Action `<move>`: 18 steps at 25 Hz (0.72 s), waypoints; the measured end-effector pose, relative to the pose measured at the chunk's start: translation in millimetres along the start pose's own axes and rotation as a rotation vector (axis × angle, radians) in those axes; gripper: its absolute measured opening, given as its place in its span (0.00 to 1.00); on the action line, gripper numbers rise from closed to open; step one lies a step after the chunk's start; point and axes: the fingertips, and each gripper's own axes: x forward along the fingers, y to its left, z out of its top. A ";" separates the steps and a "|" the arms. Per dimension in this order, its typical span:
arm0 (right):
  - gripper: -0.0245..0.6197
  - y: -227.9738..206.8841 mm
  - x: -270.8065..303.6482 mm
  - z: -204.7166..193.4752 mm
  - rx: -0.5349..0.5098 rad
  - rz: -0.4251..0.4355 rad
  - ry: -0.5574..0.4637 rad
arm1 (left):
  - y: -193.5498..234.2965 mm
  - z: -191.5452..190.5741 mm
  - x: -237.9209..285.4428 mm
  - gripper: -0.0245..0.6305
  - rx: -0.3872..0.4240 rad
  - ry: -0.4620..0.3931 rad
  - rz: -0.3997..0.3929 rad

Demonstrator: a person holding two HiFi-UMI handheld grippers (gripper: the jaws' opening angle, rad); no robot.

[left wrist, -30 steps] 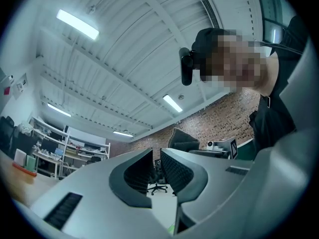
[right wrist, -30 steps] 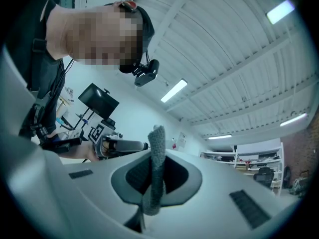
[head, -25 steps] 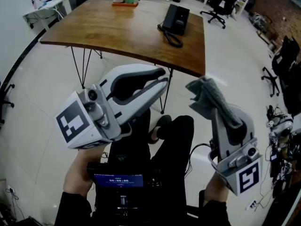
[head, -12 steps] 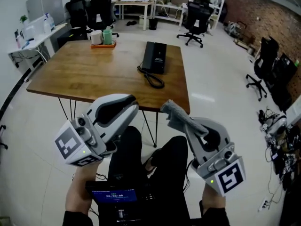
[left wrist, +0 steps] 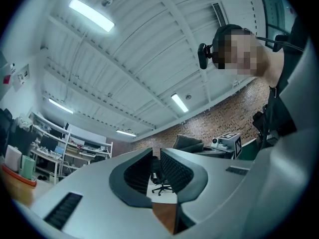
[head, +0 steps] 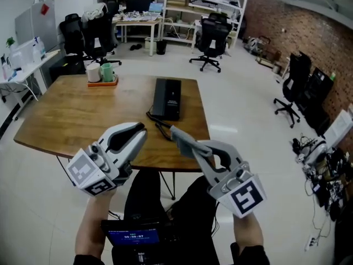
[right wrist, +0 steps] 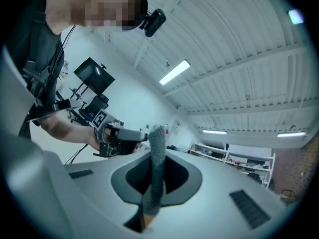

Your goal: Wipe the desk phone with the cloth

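The black desk phone [head: 167, 98] lies on the far right part of the wooden table [head: 71, 115], its coiled cord [head: 157, 125] trailing toward the near edge. My left gripper [head: 141, 129] hovers over the table's near edge, shut and empty; in the left gripper view [left wrist: 155, 157] its ribbed pads stand almost together. My right gripper [head: 191, 148] is shut on a grey cloth [head: 181, 139] that sticks out past the tips, just short of the cord. In the right gripper view the cloth [right wrist: 157, 163] stands upright between the jaws of my right gripper [right wrist: 158, 142].
An orange tray with cups [head: 101, 74] sits at the table's far left corner. Black office chairs [head: 212, 35] and shelving stand behind the table, more chairs [head: 295, 76] at the right. A hand-held device with a lit screen [head: 132, 237] is at my waist.
The view has swung upward, so the table and phone sit lower in the frame and nearer both grippers. Both grippers stay shut, and the cloth is still in the right one.
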 end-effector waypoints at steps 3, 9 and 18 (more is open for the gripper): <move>0.08 -22.5 32.8 -38.2 0.020 -0.009 0.110 | 40.7 -27.0 0.7 0.09 -0.004 0.019 0.037; 0.08 -74.0 129.7 -109.4 -0.006 0.053 0.251 | 109.9 -68.9 -8.9 0.09 -0.001 0.035 0.115; 0.08 -152.9 274.2 -212.8 -0.077 0.055 0.512 | 144.5 -61.7 -12.8 0.09 0.079 0.003 0.176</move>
